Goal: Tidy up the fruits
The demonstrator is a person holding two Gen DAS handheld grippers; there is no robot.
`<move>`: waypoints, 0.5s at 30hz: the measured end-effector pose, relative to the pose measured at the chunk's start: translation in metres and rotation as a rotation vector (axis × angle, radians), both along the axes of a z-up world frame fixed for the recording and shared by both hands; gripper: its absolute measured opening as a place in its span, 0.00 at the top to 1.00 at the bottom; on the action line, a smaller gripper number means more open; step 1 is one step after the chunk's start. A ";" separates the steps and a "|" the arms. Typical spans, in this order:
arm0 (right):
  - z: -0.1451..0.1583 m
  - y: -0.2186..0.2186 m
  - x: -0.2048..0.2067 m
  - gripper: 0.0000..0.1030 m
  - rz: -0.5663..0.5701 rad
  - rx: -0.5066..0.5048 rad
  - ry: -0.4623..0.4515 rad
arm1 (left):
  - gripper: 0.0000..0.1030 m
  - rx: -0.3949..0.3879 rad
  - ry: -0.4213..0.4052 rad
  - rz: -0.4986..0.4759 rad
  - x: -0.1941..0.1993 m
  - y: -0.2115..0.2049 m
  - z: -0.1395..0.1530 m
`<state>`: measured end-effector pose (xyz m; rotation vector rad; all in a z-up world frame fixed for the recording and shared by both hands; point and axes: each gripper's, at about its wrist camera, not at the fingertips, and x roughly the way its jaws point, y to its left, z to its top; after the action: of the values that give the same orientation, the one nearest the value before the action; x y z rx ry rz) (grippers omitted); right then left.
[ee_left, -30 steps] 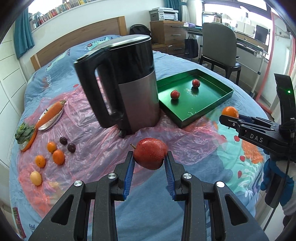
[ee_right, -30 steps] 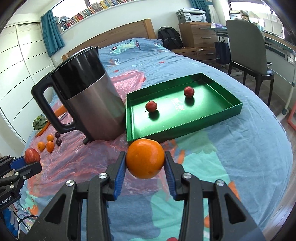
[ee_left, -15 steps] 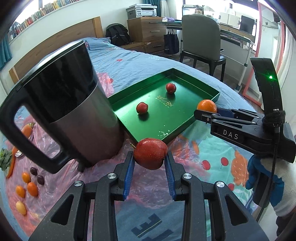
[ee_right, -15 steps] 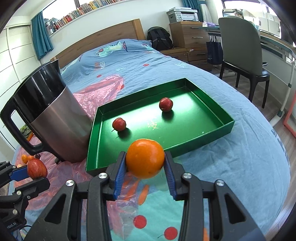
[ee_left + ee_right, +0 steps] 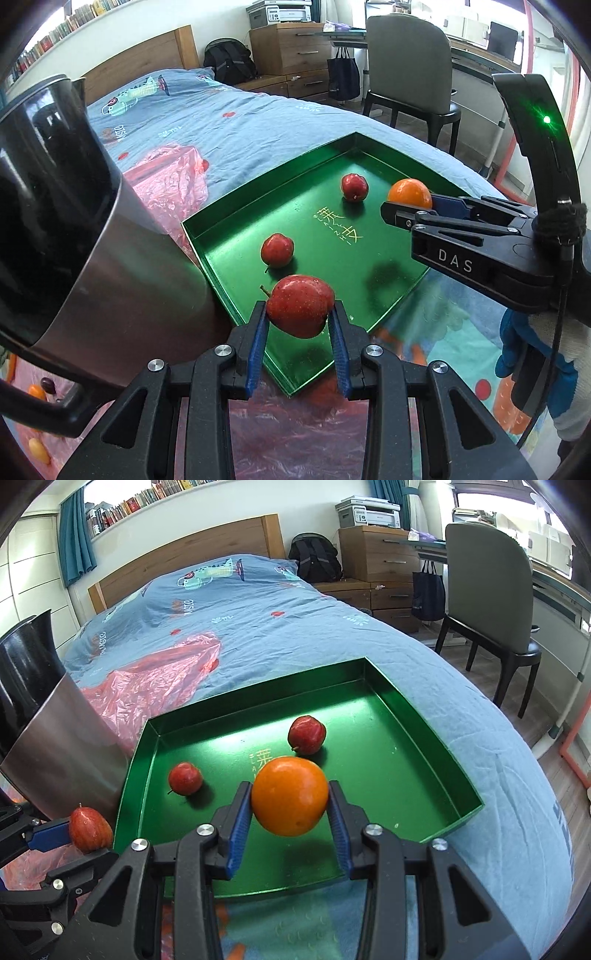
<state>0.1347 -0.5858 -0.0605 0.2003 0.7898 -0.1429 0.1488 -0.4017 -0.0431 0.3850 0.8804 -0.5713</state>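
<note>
**Both tools carry fruit in over the green tray**

Since a second ago, both tools have travelled from the pink plastic sheet toward the green tray, which now fills the middle of each view, while the kettle has slid off to the left edge.

The left tool (image 5: 298, 320) is clamped on a red apple (image 5: 300, 311), its blue pads pressing the fruit's two sides; the apple hangs above the tray's near corner, stem pointing left. The right tool (image 5: 290, 808) is closed on an orange (image 5: 290, 796), held over the tray's near half, with a dark shadow on the tray floor beneath it. In the left wrist view the right tool (image 5: 413, 206) reaches in from the right, the orange (image 5: 409, 193) at its tip over the tray's right side.

Inside the green tray (image 5: 424, 738) lie two small red fruits, one near the left wall (image 5: 185, 778) and one toward the middle (image 5: 306, 734), well apart. The tray sits on the bed (image 5: 258, 602), its left corner just beside the steel-and-black kettle (image 5: 66, 221). Pink plastic sheet (image 5: 155, 679) spreads under the kettle. A few small fruits (image 5: 37, 391) lie on it at far left.
</note>
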 end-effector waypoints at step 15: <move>-0.041 -0.025 0.041 0.90 -0.027 -0.062 0.070 | 0.73 0.010 0.093 0.021 0.039 -0.027 -0.042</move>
<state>0.1753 -0.6112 -0.1012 0.1478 0.8517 -0.2001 0.1881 -0.4288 -0.0849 0.3606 0.9762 -0.5695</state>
